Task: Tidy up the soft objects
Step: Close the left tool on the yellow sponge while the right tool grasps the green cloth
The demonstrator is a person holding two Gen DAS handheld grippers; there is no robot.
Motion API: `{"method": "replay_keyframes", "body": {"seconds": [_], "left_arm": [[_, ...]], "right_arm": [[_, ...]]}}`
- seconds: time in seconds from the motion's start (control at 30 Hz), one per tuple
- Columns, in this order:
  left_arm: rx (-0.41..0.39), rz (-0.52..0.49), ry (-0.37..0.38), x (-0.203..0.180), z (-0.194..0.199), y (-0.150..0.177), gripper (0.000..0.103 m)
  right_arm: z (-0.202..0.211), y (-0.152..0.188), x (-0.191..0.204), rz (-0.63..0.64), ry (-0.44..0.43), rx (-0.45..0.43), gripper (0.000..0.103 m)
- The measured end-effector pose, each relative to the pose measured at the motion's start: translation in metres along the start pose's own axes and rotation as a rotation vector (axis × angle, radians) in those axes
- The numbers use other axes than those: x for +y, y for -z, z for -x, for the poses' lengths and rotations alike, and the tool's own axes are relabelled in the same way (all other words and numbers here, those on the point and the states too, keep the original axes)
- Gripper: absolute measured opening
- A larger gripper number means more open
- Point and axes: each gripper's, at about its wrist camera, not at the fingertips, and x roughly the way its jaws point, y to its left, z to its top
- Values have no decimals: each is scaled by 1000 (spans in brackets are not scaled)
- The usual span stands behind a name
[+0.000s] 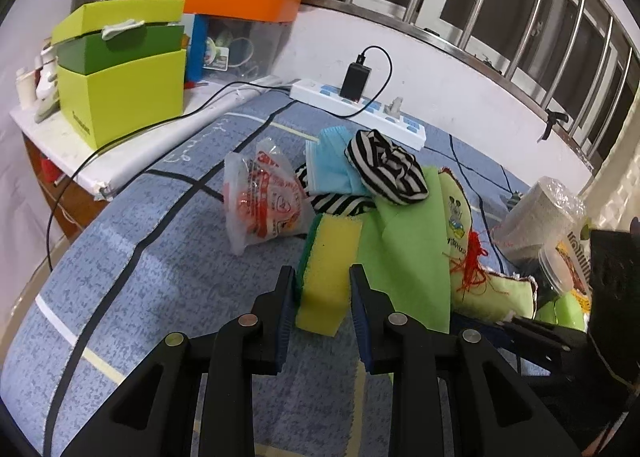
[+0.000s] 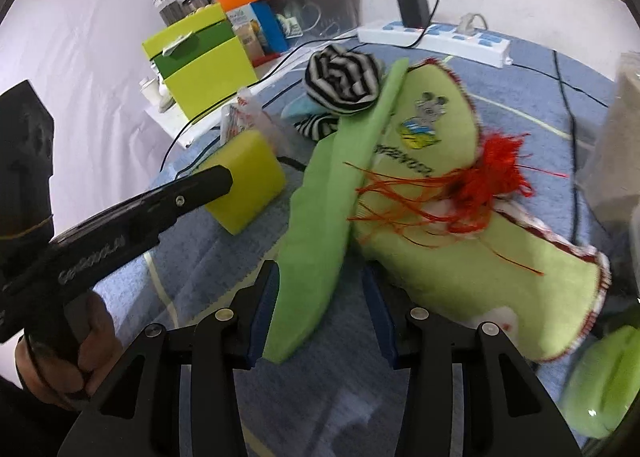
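A yellow sponge [image 1: 326, 269] with a green scrub side stands on the blue mat between the fingers of my left gripper [image 1: 323, 272], which is open around it with small gaps. It also shows in the right wrist view [image 2: 244, 181]. My right gripper [image 2: 320, 277] is open around the edge of a green cloth [image 2: 320, 225], also in the left wrist view [image 1: 404, 257]. A striped sock ball [image 1: 386, 165], a blue face mask [image 1: 332, 165], a printed plastic bag [image 1: 262, 197] and an embroidered green towel [image 2: 460, 249] with red thread [image 2: 480, 177] lie in the pile.
A lime green box [image 1: 120, 73] and an orange-lidded clear bin [image 1: 240, 17] stand on a white shelf at the back left. A white power strip [image 1: 360, 109] with a black charger lies along the wall. Wrapped packages and a jar [image 1: 544, 225] crowd the right.
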Motion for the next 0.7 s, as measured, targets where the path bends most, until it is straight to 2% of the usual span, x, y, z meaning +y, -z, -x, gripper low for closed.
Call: {"method": "replay_keyframes", "body": {"seconds": [0.07,0.1,0.17,0.2,0.23,0.5,0.7], "left_arm": [[6,-5,5,1,-1,1,26],[7,-8,7,1,-1,1,26],[9,-12,9,1,-1,2,26],[11,-12,10,1,-1,2,26],[12,-13,12,1,-1,3,26],[0,-23,23,-5,13,6,26],[-30,-52,45,-22,37,9,26]], "right_arm": [[-4,-3,2,5,3,-2,45],[-6,-5,3,7,6,-4,40],[-11,-10,6,18,11,-7,22],[-12,-12,7,21,16,-11,9],[-12,-12,8,22,17,-16,5],[22,-7,14,37,-12,-114,1],[70,6,21,50,-25,-205,1]]}}
